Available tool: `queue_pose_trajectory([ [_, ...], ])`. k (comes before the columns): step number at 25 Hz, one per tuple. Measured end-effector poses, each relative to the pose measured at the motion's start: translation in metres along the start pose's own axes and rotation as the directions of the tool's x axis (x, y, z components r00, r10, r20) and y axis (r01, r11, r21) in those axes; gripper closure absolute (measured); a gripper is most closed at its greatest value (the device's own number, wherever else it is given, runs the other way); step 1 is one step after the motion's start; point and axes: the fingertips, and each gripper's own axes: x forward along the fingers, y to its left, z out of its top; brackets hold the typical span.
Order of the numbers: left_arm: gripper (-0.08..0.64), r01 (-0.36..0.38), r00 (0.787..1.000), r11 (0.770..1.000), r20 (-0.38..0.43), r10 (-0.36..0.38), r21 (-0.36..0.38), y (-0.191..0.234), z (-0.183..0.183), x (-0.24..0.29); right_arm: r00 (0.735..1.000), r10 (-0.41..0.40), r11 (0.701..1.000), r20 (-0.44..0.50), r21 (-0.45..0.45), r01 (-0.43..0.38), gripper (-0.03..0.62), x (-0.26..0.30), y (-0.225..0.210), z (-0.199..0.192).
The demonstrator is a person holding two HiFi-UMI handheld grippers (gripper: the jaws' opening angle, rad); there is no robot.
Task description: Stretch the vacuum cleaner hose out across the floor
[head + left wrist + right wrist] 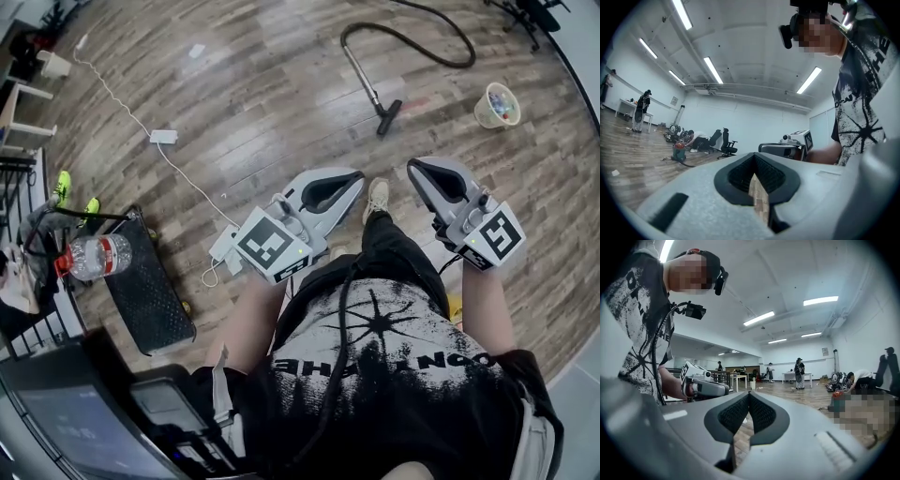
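Note:
The black vacuum cleaner hose lies in a loop on the wood floor at the top of the head view. It joins a metal wand that ends in a black floor nozzle. My left gripper and right gripper hang side by side in front of my body, well short of the nozzle. Both are shut with nothing between the jaws. In the left gripper view the shut left gripper faces a small green and red vacuum canister far off. The right gripper shows its pads pressed together.
A pale bucket of coloured bits stands right of the nozzle. A white adapter with its cable runs across the floor at left. A water bottle and a black case sit at lower left. Office chairs stand far off.

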Motion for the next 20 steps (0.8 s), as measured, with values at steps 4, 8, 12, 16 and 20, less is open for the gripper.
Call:
queue_pose_trajectory([
  [4,0.560,-0.044,0.999,0.999,-0.007,0.044,-0.006,0.032,0.005,0.015,0.999,0.033,0.999,0.016,0.010,-0.033,0.583,0.024,-0.037,0.007],
  [8,0.560,-0.080,0.997,0.997,-0.021,0.080,0.000,0.072,0.011,0.045,0.997,0.079,0.997,0.009,0.002,-0.079,0.584,0.045,-0.084,0.008],
  [12,0.560,-0.115,0.993,0.993,0.003,0.115,0.003,0.119,0.030,0.084,0.993,0.118,0.993,-0.001,-0.013,-0.118,0.583,0.063,-0.140,0.015],
  [16,0.560,-0.136,0.991,0.991,0.019,0.136,0.013,0.162,0.048,0.125,0.991,0.136,0.990,-0.006,-0.039,-0.136,0.584,0.076,-0.202,0.028],
  [20,0.560,-0.162,0.986,0.987,0.028,0.162,0.006,0.203,0.060,0.166,0.990,0.139,0.987,-0.001,-0.083,-0.138,0.583,0.088,-0.263,0.041],
])
